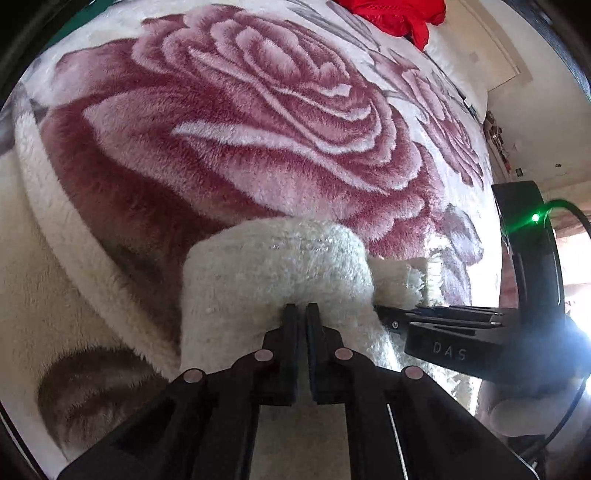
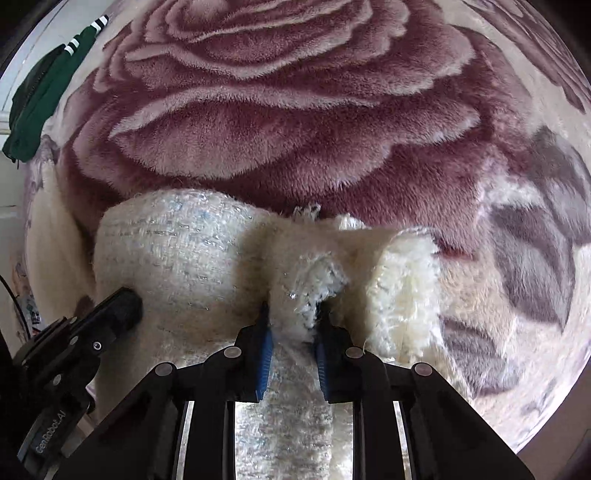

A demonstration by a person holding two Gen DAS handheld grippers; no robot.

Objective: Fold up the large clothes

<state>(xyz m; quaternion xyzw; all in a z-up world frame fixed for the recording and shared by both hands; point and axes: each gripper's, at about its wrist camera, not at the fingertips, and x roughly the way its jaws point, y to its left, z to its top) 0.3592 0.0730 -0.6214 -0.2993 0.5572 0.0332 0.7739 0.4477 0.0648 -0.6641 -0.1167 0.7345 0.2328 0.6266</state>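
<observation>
A cream fuzzy garment with silvery threads [image 1: 273, 266] is held up over a rose-patterned plush blanket [image 1: 236, 122]. My left gripper [image 1: 302, 308] is shut on the garment's edge. My right gripper [image 2: 293, 314] is shut on a bunched, frayed part of the same garment [image 2: 184, 258], with thick fabric between its blue pads [image 2: 265, 350]. The two grippers are close together: the right one shows at the right of the left wrist view [image 1: 443, 332], and the left one shows at the lower left of the right wrist view [image 2: 118, 314]. More cream garment lies at the left [image 1: 33, 258].
A red garment [image 1: 395, 14] lies at the blanket's far edge. A dark green garment with white stripes [image 2: 40, 96] lies at the far left. A wall and shelf clutter [image 1: 506, 140] stand at the right, with bright glare [image 1: 576, 339] low on that side.
</observation>
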